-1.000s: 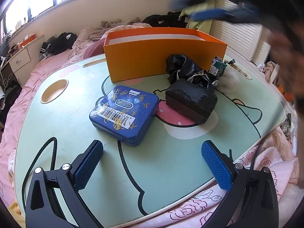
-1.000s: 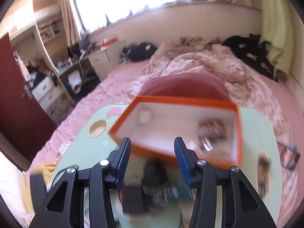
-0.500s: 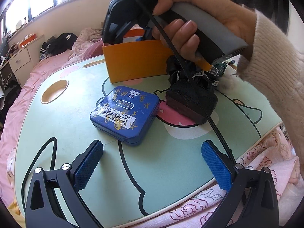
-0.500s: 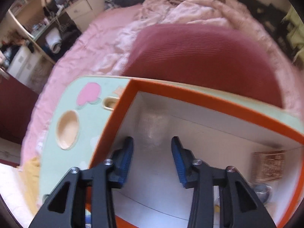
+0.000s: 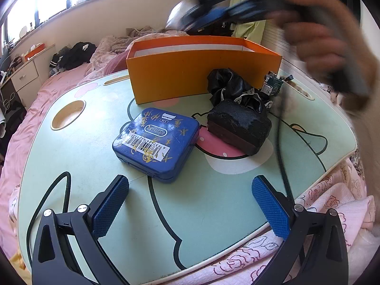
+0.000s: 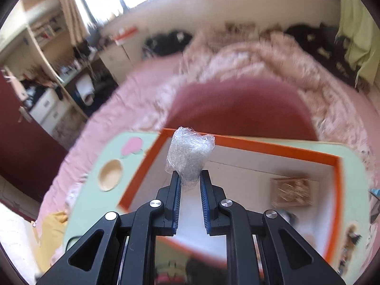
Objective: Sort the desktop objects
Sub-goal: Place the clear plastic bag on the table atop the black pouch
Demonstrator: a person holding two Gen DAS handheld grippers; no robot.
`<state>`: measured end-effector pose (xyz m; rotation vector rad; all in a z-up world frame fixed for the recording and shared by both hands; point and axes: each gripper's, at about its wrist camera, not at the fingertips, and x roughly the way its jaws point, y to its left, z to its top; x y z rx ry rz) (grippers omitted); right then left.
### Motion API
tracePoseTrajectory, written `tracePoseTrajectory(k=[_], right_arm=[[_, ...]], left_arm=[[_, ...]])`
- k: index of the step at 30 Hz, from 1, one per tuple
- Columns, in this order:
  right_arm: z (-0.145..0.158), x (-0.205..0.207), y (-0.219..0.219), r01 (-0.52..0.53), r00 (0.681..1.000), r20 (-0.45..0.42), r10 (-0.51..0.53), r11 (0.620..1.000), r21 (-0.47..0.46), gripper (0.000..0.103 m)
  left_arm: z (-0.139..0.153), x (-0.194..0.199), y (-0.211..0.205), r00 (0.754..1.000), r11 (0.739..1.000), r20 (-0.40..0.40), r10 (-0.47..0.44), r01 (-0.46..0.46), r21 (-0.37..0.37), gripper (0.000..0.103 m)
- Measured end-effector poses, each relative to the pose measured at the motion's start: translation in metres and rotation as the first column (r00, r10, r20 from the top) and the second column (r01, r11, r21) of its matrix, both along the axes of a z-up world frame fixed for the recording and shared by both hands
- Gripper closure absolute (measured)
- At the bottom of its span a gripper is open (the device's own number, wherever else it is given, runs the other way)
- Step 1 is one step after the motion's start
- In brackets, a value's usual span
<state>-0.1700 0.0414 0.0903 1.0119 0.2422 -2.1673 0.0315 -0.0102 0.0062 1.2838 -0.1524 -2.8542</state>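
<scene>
My right gripper (image 6: 190, 178) hangs over the orange box (image 6: 261, 146). Its jaws are closing tight on a crumpled wad of clear plastic (image 6: 190, 152), and the pads press its lower end. In the left wrist view that gripper (image 5: 213, 4) is a blur above the box (image 5: 201, 71), held by a hand (image 5: 320, 42). My left gripper (image 5: 190, 201) stands wide open and holds nothing, low over the front of the green table (image 5: 83, 154). Ahead of it lie a blue tin (image 5: 156, 140) and a black case (image 5: 237, 128).
A crumpled black bag (image 5: 225, 83) and a small green circuit board (image 5: 273, 86) sit against the box's front wall. A brown patterned item (image 6: 291, 192) lies inside the box. The table has a round cup recess (image 5: 68, 115) at the left. Pink bedding surrounds the table.
The right gripper's jaws, half open down inside the box, have shut on the plastic wad and risen out of the box with it. The left gripper has not moved.
</scene>
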Motion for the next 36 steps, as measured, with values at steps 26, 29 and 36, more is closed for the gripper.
tracePoseTrajectory(k=[26, 29, 36], right_arm=[[-0.084, 0.125, 0.116, 0.079, 0.954, -0.300, -0.016, 0.977, 0.199, 0.021], [-0.097, 0.116, 0.122, 0.111, 0.962, -0.267, -0.062, 0.979, 0.173, 0.014], [-0.100, 0.106, 0.132, 0.148, 0.962, -0.252, -0.106, 0.977, 0.153, 0.000]], left_arm=[[-0.001, 0.002, -0.001, 1.000, 1.000, 0.002, 0.001, -0.001, 0.012, 0.000], [-0.001, 0.002, -0.001, 1.000, 1.000, 0.004, 0.001, -0.001, 0.012, 0.000], [-0.002, -0.001, -0.002, 1.000, 1.000, 0.004, 0.002, -0.002, 0.013, 0.000]])
